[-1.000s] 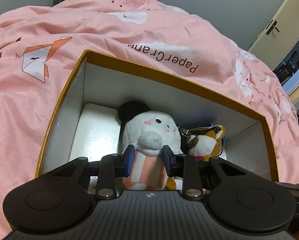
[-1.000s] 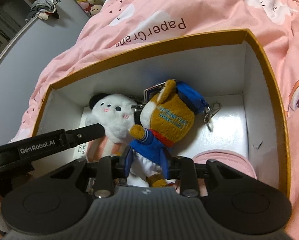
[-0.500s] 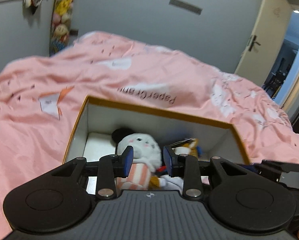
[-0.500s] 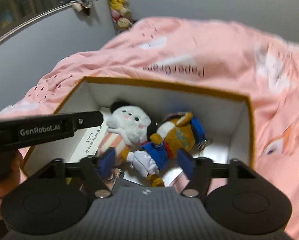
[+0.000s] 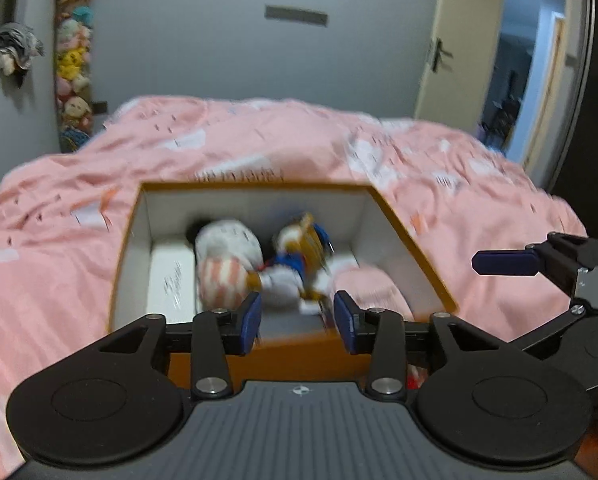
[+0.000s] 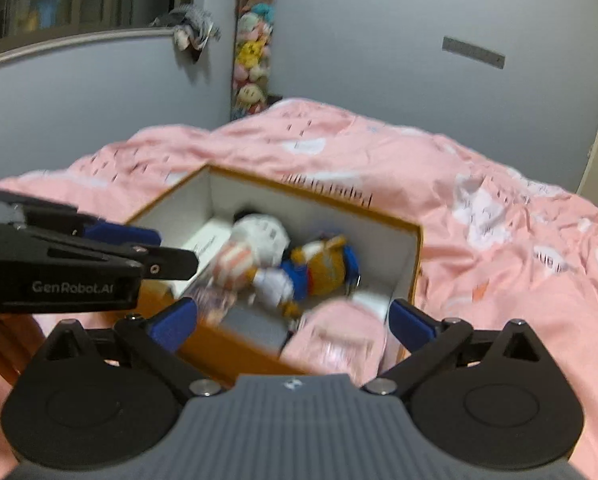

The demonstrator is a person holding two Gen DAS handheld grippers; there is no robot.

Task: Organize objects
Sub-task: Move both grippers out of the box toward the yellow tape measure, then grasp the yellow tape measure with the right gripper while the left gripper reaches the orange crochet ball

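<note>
the box (image 5: pixel 399 228) sits on the bed, on the pink blanket (image 5: pixel 59 240). it is orange outside and white inside. two soft toys lie in it side by side, touching: a white toy (image 5: pixel 225 252) with a striped pink body, and a brown toy (image 5: pixel 299 256) in blue clothes. a pink soft thing (image 6: pixel 339 340) lies in the near corner. the toys are in the box so the bed stays tidy.

the left gripper (image 5: pixel 297 322) is partly open and has just been opening. nothing is between its jaws. the right gripper (image 6: pixel 293 322) is wide open and has just been opening too. it holds nothing. both hang above the near edge of the box, apart from the toys. i think the toys have been let go, and the grippers are free for the next thing. the pictures are blurry.
</note>
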